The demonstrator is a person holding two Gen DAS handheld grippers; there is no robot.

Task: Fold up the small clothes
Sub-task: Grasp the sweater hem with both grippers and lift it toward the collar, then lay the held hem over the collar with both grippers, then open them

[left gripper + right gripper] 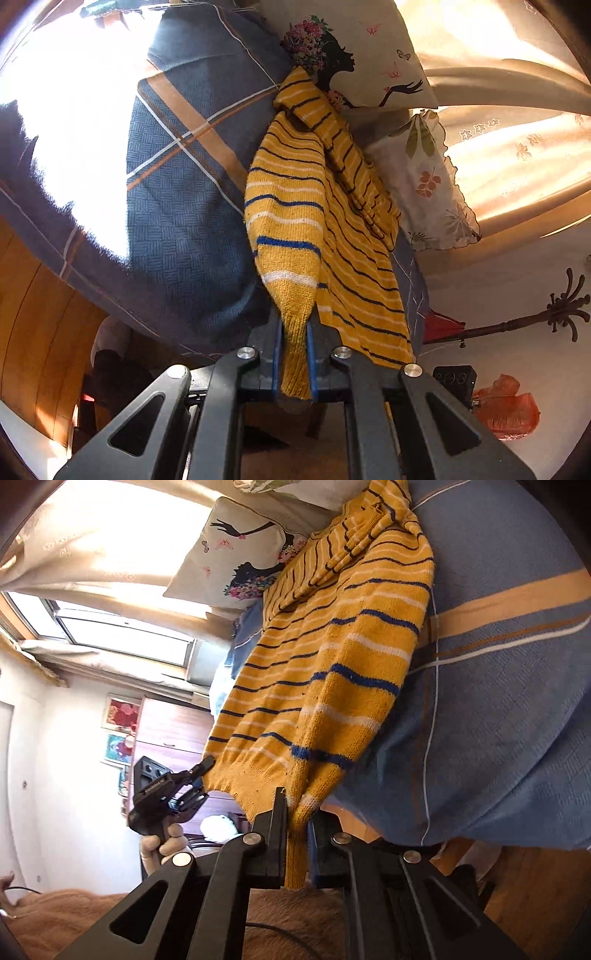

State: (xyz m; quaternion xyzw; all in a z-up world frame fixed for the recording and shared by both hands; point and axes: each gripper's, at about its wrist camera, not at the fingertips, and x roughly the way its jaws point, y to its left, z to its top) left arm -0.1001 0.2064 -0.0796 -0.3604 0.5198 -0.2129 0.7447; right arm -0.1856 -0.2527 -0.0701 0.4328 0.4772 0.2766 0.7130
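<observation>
I see the yellow sweater [295,206] with blue and white stripes in the middle of both views. It lies on the blue bed cover [177,206] and reaches from the pillows in the upper part of the frame down to the bottom centre. In the left wrist view, my left gripper [294,354] is closed on a ribbed cuff of the sweater; the knit is pressed between the two blue pads at the bottom centre. In the right wrist view, my right gripper [297,834] is also closed on a ribbed cuff, and the sleeve above it goes up toward the upper right of the frame. In that same view the left gripper [201,771] appears at the lower left, at the corner of the sweater's bottom hem, with a hand [162,845] under it on the handle. The sweater's neck lies near a cream pillow [373,48] printed with a dark figure and flowers. A second pillow [428,177] with a leaf print is just beside it, at the right. Behind them hangs a pale curtain [96,535] in strong sunlight.
</observation>
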